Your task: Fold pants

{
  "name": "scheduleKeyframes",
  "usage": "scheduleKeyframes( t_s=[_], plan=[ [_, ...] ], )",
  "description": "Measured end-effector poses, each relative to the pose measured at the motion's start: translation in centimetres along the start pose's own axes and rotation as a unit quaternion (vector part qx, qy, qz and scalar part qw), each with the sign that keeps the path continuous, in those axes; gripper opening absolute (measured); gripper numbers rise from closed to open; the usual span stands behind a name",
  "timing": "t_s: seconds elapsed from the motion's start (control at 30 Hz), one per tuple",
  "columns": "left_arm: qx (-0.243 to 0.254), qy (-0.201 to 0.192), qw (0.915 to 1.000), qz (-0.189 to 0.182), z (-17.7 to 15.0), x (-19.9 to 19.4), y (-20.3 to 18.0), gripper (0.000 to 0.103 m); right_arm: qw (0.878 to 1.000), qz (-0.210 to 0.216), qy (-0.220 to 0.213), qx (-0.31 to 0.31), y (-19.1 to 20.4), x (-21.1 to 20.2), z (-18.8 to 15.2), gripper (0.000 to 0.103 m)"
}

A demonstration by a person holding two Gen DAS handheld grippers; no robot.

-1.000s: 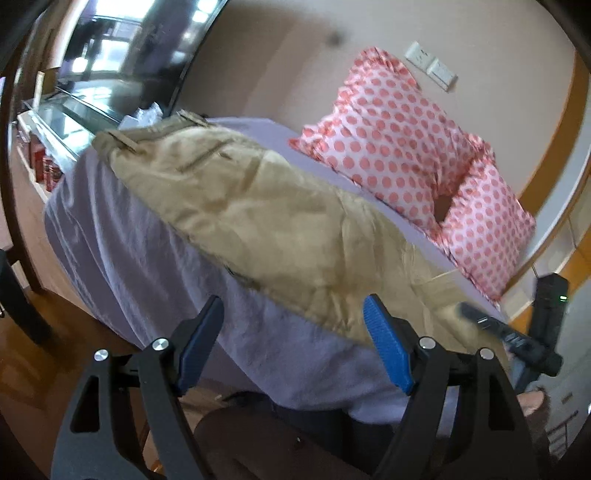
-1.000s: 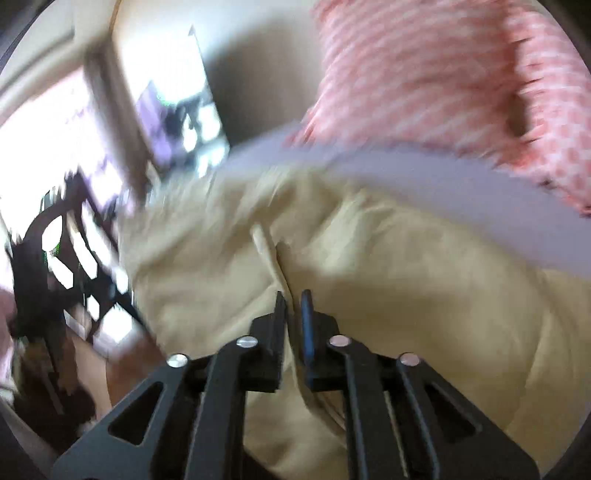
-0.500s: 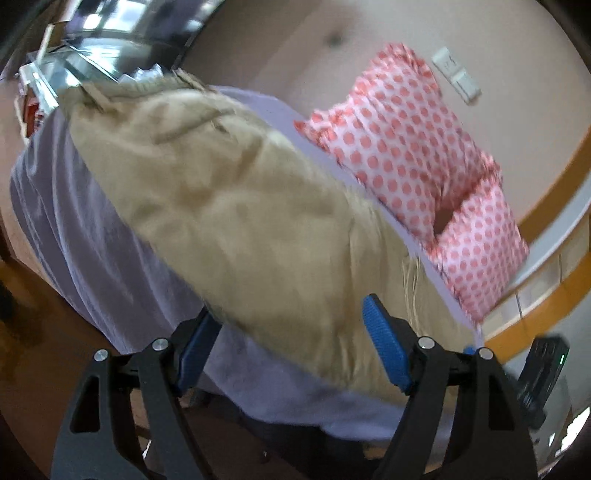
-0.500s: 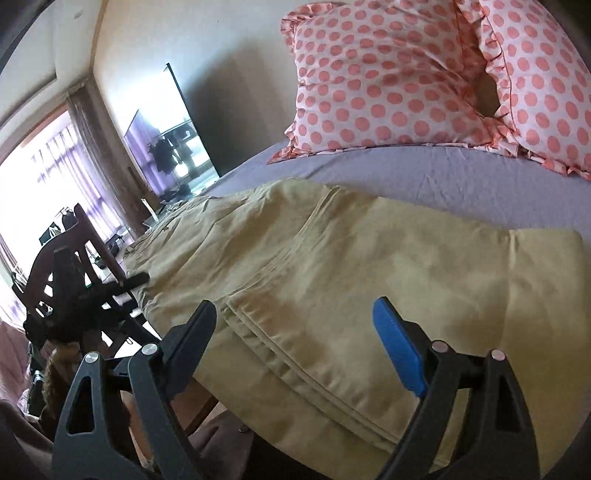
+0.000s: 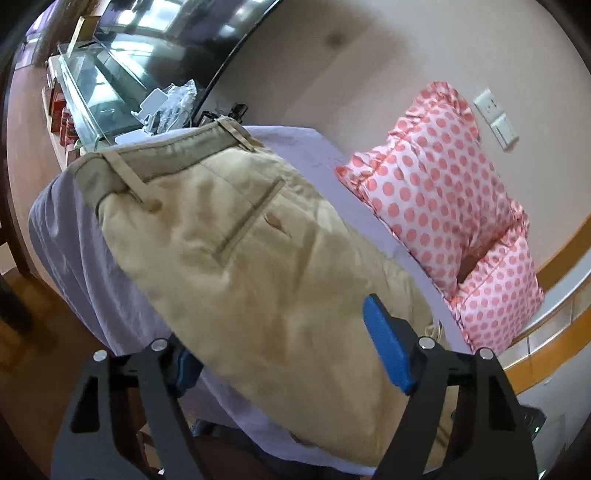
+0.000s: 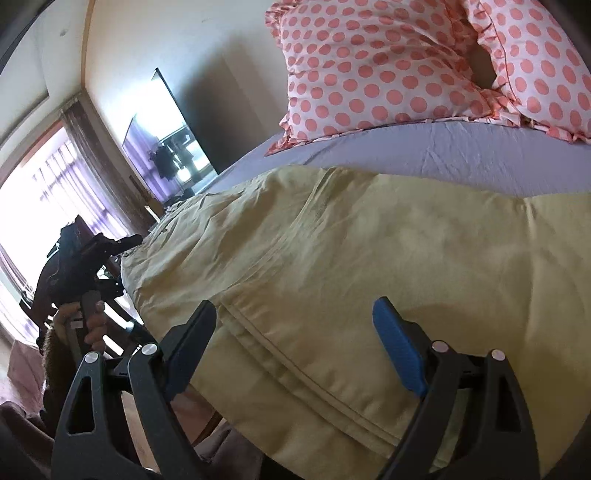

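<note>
Tan pants (image 5: 236, 254) lie flat along the near edge of a bed with a lavender sheet (image 5: 74, 240). The waistband with belt loops is at the far left end. My left gripper (image 5: 284, 354) is open, its fingers straddling the near edge of the pants by the seat. The pants also fill the right wrist view (image 6: 351, 266). My right gripper (image 6: 291, 350) is open and empty, with its fingers just over the folded seam edge of the leg part. The left gripper shows in the right wrist view (image 6: 92, 258), held in a hand at the far left.
Two pink polka-dot pillows (image 5: 443, 192) lean on the wall at the bed's far side. A TV (image 5: 166, 22) and a glass-topped stand (image 5: 96, 92) with clutter sit beyond the waistband end. Wooden floor (image 5: 33, 321) lies below the bed's edge.
My right gripper was shut on the pants one second ago and has opened and let go. My left gripper moved in closer over the pants' edge, toward the waistband end.
</note>
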State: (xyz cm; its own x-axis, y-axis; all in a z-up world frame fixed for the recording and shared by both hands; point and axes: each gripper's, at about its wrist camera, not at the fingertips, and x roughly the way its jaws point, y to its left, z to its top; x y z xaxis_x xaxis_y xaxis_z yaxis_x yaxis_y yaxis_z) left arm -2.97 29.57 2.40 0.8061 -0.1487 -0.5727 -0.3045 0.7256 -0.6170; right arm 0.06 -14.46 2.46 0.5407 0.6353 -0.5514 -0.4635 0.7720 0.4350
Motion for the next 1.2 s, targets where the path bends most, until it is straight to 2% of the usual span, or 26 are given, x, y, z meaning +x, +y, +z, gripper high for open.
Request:
scheduleKeyframes(
  t_s=[0.07,0.1,0.13,0.17,0.2,0.27,0.33,0.37,0.47,0.57,0.63,0.67,0.7,0.77,0.8,0.87,0.9,0.93,1.0,1.03,1.07,1.1,1.13,1.17,1.2],
  plan=[
    [-0.025,-0.003,0.9996,-0.008,0.7,-0.1,0.9,0.072,1.0,0.002,-0.006,0.002,-0.1,-0.3,-0.1,0.089],
    [-0.049,-0.007,0.9986,-0.016,1.2,-0.1,1.8,0.065,1.0,0.003,-0.008,0.003,-0.2,-0.4,-0.1,0.089],
    [-0.068,-0.01,0.9975,-0.02,1.6,-0.1,2.5,0.052,1.0,0.003,-0.011,0.004,-0.3,-0.5,-0.1,0.089],
    [-0.09,-0.017,0.9956,-0.019,2.0,-0.1,3.5,0.029,1.0,0.003,-0.013,0.006,-0.5,-0.6,-0.2,0.089],
    [-0.099,-0.023,0.9948,-0.013,2.3,-0.1,4.0,0.016,1.0,0.003,-0.015,0.008,-0.6,-0.7,-0.2,0.089],
    [-0.087,-0.031,0.9956,-0.013,2.6,-0.2,3.6,0.011,1.0,0.002,-0.022,0.011,-1.0,-1.2,-0.2,0.089],
    [-0.001,-0.042,0.9985,0.035,3.1,-0.6,-0.3,0.01,0.999,-0.005,-0.034,0.016,-1.5,-2.0,-0.2,0.089],
    [0.044,-0.047,0.9968,0.046,3.4,-0.9,-2.9,0.01,0.998,-0.013,-0.052,0.021,-2.1,-3.0,-0.1,0.089],
    [0.158,-0.057,0.9849,0.04,3.0,-1.5,-10.7,0.009,0.993,-0.035,-0.105,0.045,-4.0,-6.4,0.1,0.089],
    [0.287,-0.068,0.9555,0.008,-0.1,-1.5,-19.8,0.011,0.981,-0.073,-0.16,0.085,-6.9,-10.6,-0.1,0.089],
    [0.376,-0.055,0.9236,-0.051,-4.4,-1.1,-26.0,0.012,0.969,-0.103,-0.192,0.119,-9.0,-13.4,-0.6,0.089],
    [0.401,-0.043,0.9124,-0.073,-6.2,-0.8,-27.8,0.013,0.964,-0.111,-0.202,0.133,-9.7,-14.4,-0.8,0.089],
    [0.44,-0.023,0.8919,-0.101,-9.3,-0.2,-30.2,0.013,0.958,-0.117,-0.214,0.151,-10.6,-15.6,-1.1,0.089],
    [0.511,0.005,0.8503,-0.126,-15.4,1.5,-32.8,0.014,0.947,-0.123,-0.235,0.183,-12.2,-17.7,-1.8,0.089],
    [0.534,0.019,0.8341,-0.135,-17.7,2.1,-33.3,0.014,0.942,-0.125,-0.241,0.198,-12.9,-18.5,-2.1,0.089],
    [0.577,0.08,0.7975,-0.158,-22.8,3.7,-33.7,0.012,0.94,-0.119,-0.237,0.216,-14.1,-19.0,-2.4,0.089],
    [0.6,0.116,0.7751,-0.161,-25.6,4.8,-33.7,0.012,0.941,-0.114,-0.226,0.226,-14.7,-18.9,-2.4,0.089],
    [0.624,0.131,0.7552,-0.153,-28.0,5.5,-33.3,0.014,0.942,-0.11,-0.218,0.23,-15.1,-18.6,-2.1,0.089],
    [0.681,0.071,0.7197,-0.115,-30.9,5.3,-32.4,0.015,0.948,-0.091,-0.184,0.241,-15.8,-17.4,-1.8,0.089],
    [0.692,0.06,0.7115,-0.106,-31.3,5.0,-32.3,0.019,0.954,-0.088,-0.158,0.24,-16.0,-16.4,-1.4,0.089],
    [0.691,0.065,0.7122,-0.103,-31.2,4.5,-32.3,0.021,0.958,-0.088,-0.139,0.236,-15.9,-15.6,-1.2,0.088],
    [0.681,0.078,0.7191,-0.114,-30.5,4.0,-32.2,0.024,0.962,-0.091,-0.117,0.23,-16.0,-14.7,-1.0,0.087],
    [0.664,0.096,0.729,-0.134,-29.5,3.3,-32.0,0.026,0.965,-0.097,-0.095,0.225,-16.0,-13.7,-0.7,0.082],
    [0.635,0.122,0.7451,-0.163,-27.5,2.3,-31.5,0.028,0.968,-0.102,-0.07,0.22,-16.2,-12.5,-0.5,0.08],
    [0.616,0.134,0.7555,-0.178,-26.9,1.6,-31.5,0.039,0.97,-0.102,-0.052,0.217,-16.3,-11.6,-0.4,0.077]
  ],
)
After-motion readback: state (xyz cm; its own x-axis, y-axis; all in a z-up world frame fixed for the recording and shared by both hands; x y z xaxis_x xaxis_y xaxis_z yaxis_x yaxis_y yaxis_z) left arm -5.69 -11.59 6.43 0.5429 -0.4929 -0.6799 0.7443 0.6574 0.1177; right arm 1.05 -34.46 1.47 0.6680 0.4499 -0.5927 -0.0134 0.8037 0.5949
